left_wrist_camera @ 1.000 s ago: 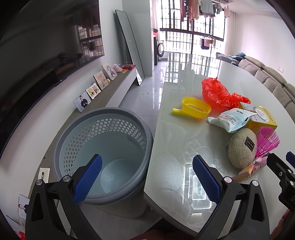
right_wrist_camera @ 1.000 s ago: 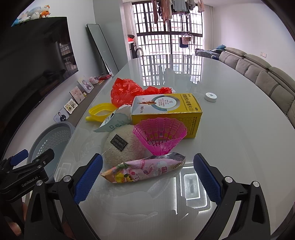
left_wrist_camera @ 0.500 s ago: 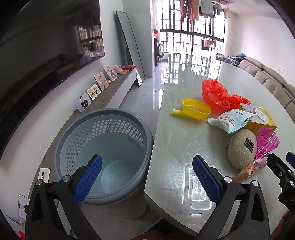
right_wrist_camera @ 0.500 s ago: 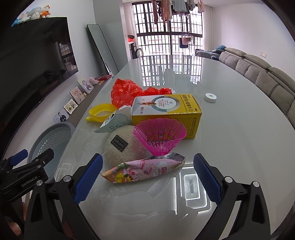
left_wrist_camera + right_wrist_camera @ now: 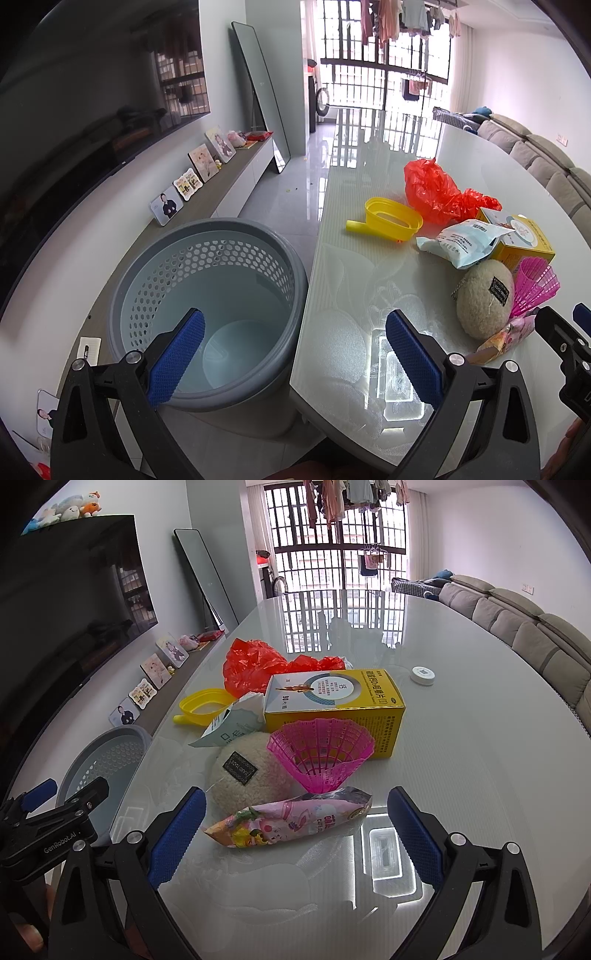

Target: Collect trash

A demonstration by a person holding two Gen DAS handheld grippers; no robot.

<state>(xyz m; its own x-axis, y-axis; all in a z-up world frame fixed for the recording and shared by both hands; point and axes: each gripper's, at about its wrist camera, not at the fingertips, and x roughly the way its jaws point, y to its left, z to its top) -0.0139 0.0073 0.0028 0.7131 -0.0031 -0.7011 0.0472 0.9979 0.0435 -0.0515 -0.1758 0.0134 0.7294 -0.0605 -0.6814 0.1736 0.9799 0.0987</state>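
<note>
A grey perforated basket (image 5: pixel 207 295) stands on the floor beside the glass table (image 5: pixel 354 280), seemingly empty. My left gripper (image 5: pixel 295 354) is open and empty, above the basket's rim and the table edge. My right gripper (image 5: pixel 295 834) is open and empty, just in front of a pink snack wrapper (image 5: pixel 291 821). Behind the wrapper lie a pink plastic shuttlecock skirt (image 5: pixel 321 753), a beige fuzzy pouch (image 5: pixel 247 775), a yellow box (image 5: pixel 332 705), a white-blue packet (image 5: pixel 229 729), a yellow scoop (image 5: pixel 203 707) and a red plastic bag (image 5: pixel 258 664).
A small white round disc (image 5: pixel 422 673) lies further back on the table. A sofa (image 5: pixel 517 635) runs along the right. A low TV cabinet with photo frames (image 5: pixel 184 184) and a leaning mirror (image 5: pixel 258 99) stand on the left.
</note>
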